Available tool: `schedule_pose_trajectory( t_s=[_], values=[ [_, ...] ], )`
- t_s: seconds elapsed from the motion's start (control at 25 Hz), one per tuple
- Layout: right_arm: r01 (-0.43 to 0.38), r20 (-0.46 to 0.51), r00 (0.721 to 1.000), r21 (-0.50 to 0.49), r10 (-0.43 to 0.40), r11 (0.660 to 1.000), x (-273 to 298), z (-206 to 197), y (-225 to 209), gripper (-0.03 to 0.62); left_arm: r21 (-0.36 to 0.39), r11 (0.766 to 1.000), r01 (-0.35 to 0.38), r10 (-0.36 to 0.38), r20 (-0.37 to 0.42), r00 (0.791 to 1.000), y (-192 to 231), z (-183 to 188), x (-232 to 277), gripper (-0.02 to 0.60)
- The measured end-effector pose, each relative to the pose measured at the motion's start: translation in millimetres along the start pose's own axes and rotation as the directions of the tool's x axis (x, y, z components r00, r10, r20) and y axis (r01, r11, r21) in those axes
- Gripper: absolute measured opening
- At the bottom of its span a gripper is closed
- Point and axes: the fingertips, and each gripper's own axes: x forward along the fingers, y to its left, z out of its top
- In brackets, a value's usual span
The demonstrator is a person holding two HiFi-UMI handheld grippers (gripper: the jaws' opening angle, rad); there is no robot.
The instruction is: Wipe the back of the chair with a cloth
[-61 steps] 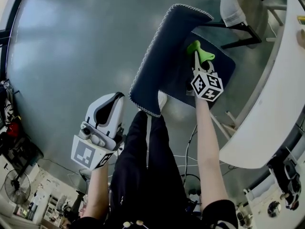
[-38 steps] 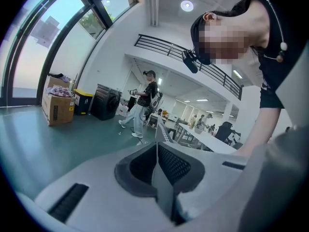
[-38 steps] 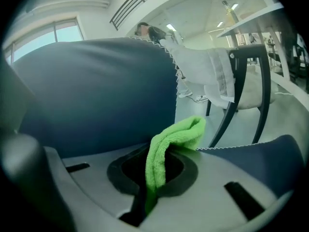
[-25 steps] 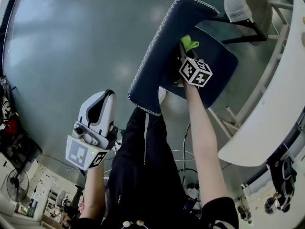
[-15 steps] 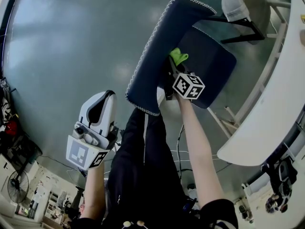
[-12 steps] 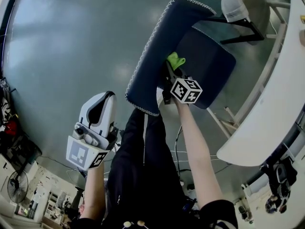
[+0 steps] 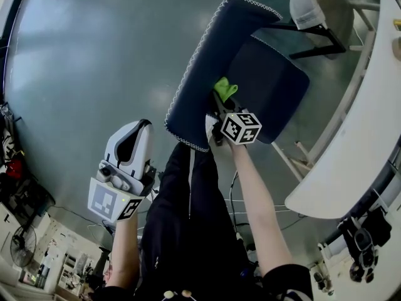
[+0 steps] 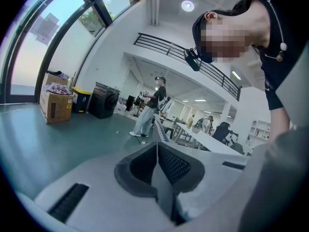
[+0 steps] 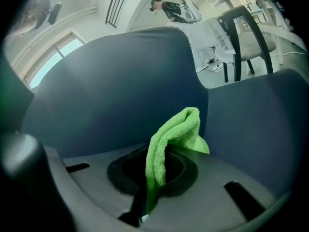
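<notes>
On the left, the left gripper is held out over the grey-green floor, well away from the chair. In the left gripper view its two jaws are pressed together with nothing between them. Far behind them stand a brown box by the big windows and a person in the room.

In the middle are the legs of the person holding the grippers, in dark trousers, right behind the chair.

Next comes the dark blue chair. Its back has a white stitched edge, and its seat lies to the right of the back.

The right gripper reaches over to the seat side of the back, low down, near where the back meets the seat. Its jaws are squeezed tight on a bright green cloth. The cloth is folded and sticks up out of the jaws, very close to the back. I cannot tell if it touches.

On the far right is a long white table. Up at the top right stands another chair with black legs.
</notes>
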Motion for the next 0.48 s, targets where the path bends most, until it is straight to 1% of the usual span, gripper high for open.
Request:
schedule_pose_trajectory(
  t_s=[0.28, 0.48],
  values=[
    [-0.037, -0.017, 0.999, 0.052, 0.038, 0.998, -10, -22, 9, 0.017, 0.008, 1.000, 0.004, -0.004, 0.004, 1.000, -5, 2, -3, 0.012],
    [-0.066, -0.052, 0.996, 0.070, 0.070, 0.995, -17, -42, 13, 0.018, 0.004, 1.000, -0.001, 0.001, 0.008, 1.000, -7, 1, -4, 0.012]
  ],
)
